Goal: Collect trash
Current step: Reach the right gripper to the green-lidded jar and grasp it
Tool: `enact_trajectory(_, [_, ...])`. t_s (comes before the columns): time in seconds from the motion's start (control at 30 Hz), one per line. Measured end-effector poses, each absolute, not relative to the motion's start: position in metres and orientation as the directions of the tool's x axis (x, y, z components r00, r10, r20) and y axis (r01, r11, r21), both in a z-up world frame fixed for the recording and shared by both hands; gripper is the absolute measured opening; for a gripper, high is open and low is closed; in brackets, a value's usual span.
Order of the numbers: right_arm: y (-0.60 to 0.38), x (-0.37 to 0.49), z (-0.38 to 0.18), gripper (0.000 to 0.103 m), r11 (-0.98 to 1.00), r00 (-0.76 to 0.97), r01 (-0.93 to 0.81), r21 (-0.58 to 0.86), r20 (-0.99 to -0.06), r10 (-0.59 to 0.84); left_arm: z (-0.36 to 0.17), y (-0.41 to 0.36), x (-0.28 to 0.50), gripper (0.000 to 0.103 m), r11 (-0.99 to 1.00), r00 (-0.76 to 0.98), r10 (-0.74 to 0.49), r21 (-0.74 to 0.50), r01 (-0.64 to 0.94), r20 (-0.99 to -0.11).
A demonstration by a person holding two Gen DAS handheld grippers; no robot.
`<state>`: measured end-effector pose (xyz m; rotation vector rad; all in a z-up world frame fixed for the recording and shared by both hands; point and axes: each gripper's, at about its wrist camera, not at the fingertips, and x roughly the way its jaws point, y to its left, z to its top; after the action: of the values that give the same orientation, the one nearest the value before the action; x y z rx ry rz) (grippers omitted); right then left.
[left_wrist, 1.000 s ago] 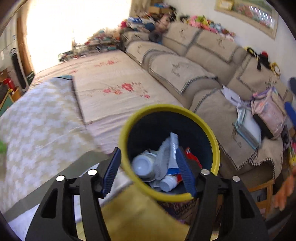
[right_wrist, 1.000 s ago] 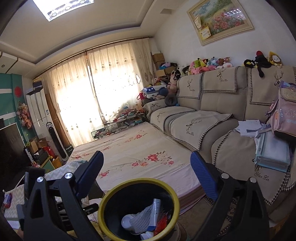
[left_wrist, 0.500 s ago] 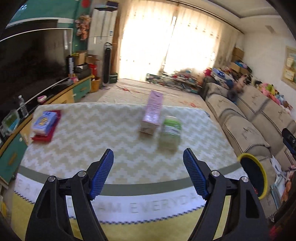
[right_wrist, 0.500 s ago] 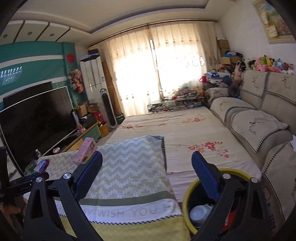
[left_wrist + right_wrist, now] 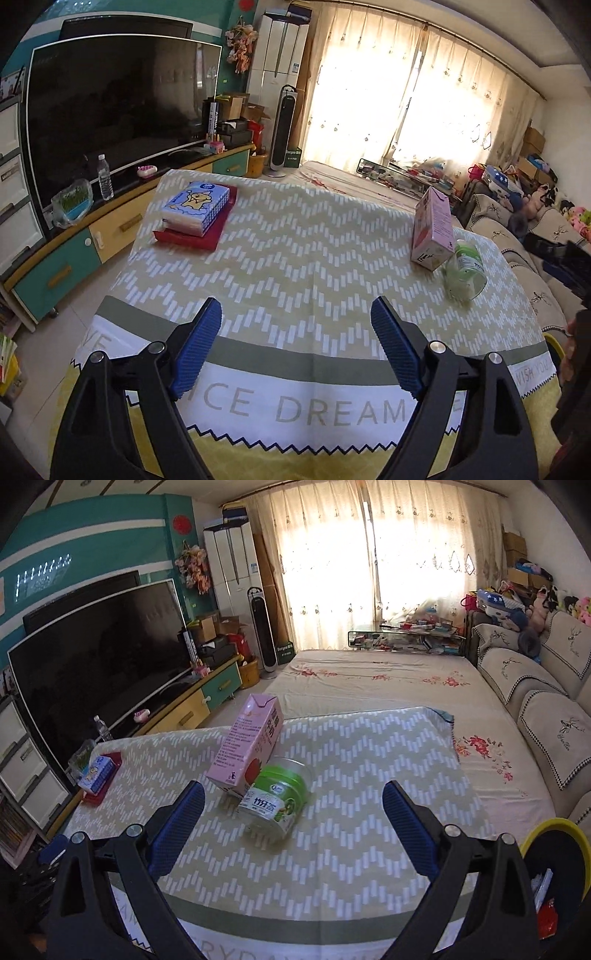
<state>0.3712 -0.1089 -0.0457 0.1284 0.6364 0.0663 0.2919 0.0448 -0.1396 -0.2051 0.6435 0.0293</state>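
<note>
Looking over the surface (image 5: 369,775), I see a pink carton (image 5: 247,749) and green jar (image 5: 277,797) touching, uncollected. Left tongs (image 5: 295,347) are opening, empty; right tongs (image 5: 293,829) gape empty. Yellow bin (image 5: 554,830) already holds some trash.

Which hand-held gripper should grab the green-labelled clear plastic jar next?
Right hand-held gripper: the green-labelled clear plastic jar lies centred just ahead of its open jaws. The left hand-held gripper, jaws opening, sees it far off to its right.
</note>
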Motion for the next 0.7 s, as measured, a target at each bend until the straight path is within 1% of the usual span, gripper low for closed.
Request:
enact_trajectory(0.03, [-0.101, 0.381, -0.052, 0.092, 0.990, 0.790, -0.026, 0.137, -0.604, 0.104, -0.140, 0.046, 0.292, 0.085, 0.979, 0.803, -0.040, -0.183, -0.087, -0.595])
enact_trajectory(0.17, [-0.076, 0.419, -0.082, 0.091, 0.993, 0.730, -0.006, 0.120, -0.678, 0.086, -0.137, 0.040, 0.286, 0.086, 0.978, 0.805, -0.050, -0.192, -0.081, -0.592])
enact_trajectory(0.23, [-0.071, 0.424, -0.091, 0.087, 0.993, 0.722, 0.011, 0.120, -0.688, 0.075, -0.138, 0.040, 0.287, 0.086, 0.978, 0.803, -0.054, -0.196, -0.079, -0.593])
enact_trajectory(0.37, [-0.066, 0.427, -0.104, 0.084, 0.993, 0.710, 0.014, 0.114, -0.700, 0.070, -0.138, 0.039, 0.287, 0.086, 0.978, 0.803, -0.055, -0.195, -0.077, -0.594])
enact_trajectory(0.47, [-0.065, 0.430, -0.108, 0.077, 0.994, 0.707, 0.014, 0.108, -0.704, 0.066, -0.139, 0.036, 0.288, 0.086, 0.980, 0.801, -0.060, -0.186, -0.065, -0.595])
enact_trajectory(0.53, [-0.066, 0.434, -0.113, 0.065, 0.993, 0.691, 0.015, 0.116, -0.719, 0.074, -0.139, 0.033, 0.289, 0.087, 0.982, 0.802, -0.059, -0.178, -0.059, -0.594])
enact_trajectory(0.6, [-0.070, 0.436, -0.119, 0.057, 0.991, 0.678, 0.028, 0.130, -0.731, 0.077, -0.139, 0.032, 0.289, 0.087, 0.983, 0.803, -0.061, -0.176, -0.055, -0.593])
enact_trajectory(0.7, [-0.079, 0.433, -0.121, 0.056, 0.984, 0.674, 0.026, 0.178, -0.730, 0.114, -0.140, 0.031, 0.289, 0.087, 0.983, 0.803, -0.062, -0.176, -0.054, -0.592])
